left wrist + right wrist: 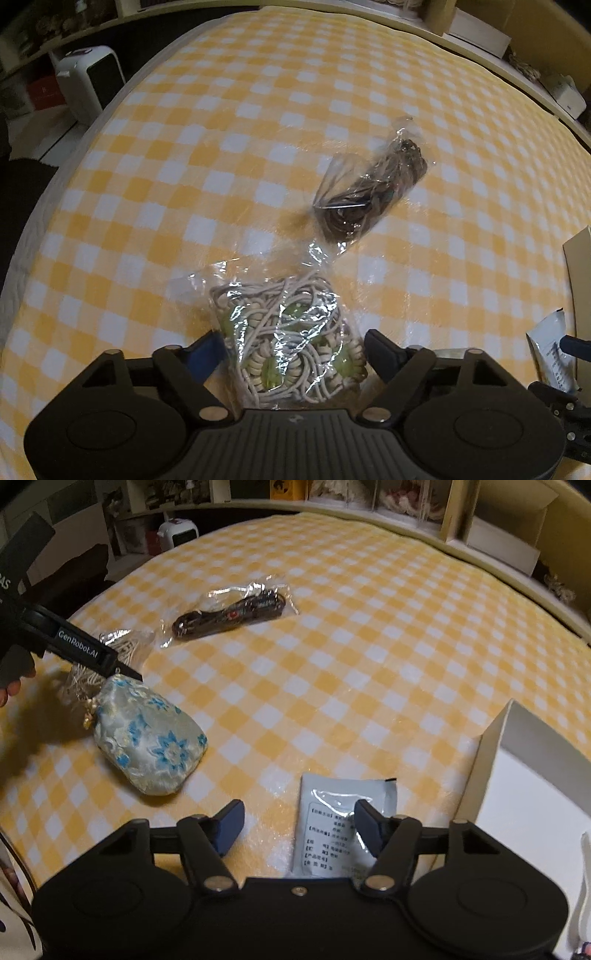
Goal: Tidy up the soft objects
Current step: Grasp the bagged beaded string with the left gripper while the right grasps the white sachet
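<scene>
Left wrist: clear bag (291,332) holds beige cord.
</scene>
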`<state>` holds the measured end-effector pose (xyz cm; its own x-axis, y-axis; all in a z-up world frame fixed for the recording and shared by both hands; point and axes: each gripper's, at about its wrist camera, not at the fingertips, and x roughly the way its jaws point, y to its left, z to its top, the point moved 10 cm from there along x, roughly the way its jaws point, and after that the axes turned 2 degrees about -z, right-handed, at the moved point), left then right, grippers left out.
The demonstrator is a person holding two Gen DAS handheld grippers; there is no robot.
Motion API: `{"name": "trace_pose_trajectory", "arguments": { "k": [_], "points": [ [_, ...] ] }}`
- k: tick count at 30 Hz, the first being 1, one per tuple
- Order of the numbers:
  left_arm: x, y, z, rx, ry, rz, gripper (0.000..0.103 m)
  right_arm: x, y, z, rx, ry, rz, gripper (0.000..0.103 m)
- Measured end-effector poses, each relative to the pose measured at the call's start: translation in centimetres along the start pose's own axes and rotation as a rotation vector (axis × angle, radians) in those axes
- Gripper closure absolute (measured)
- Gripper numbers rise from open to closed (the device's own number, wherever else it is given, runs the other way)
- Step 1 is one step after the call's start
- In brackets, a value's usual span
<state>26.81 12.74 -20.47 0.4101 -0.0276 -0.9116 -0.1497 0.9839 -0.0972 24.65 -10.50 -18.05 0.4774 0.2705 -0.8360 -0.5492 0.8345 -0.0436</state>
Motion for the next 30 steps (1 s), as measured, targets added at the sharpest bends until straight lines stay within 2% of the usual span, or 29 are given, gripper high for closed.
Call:
{"name": "trace_pose_trajectory", "arguments": {
  "k": [11, 14, 18, 22, 26, 30],
  "points": [
    [-0.1, -0.8, 0.5, 0.058, -0.027, -0.044, 0.038, 1.2, -0.7, -0.5, -0.002, 0.055, -0.006, 0.042],
    [-0.3, -0.9, 0.7, 0.057, -0.033, -0.062, 0.040, 0.8, -1.1, -0.3, 0.005, 0.051, -0.028, 0.053],
    [-0.4, -1.3, 0.7, 0.062, -0.037, -0.082, 0.041, 1.1, -1.0, -0.9, -0.023, 0.088, -0.059, 0.053],
    [-0.5, -1.5, 0.8, 0.061, -0.042, -0.103, 0.042, 1.1, -0.8, -1.0, -0.018, 0.088, -0.060, 0.054],
    [-0.9, -1.7, 1.0, 0.048, -0.051, -0.128, 0.044, 0.8, -0.6, -0.9, 0.004, 0.087, -0.028, 0.068],
    [-1.8, -1.6, 1.4, 0.032, -0.074, -0.163, 0.044, 0.5, 0.1, -0.9, 0.000, 0.069, -0.028, 0.076]
  ]
}}
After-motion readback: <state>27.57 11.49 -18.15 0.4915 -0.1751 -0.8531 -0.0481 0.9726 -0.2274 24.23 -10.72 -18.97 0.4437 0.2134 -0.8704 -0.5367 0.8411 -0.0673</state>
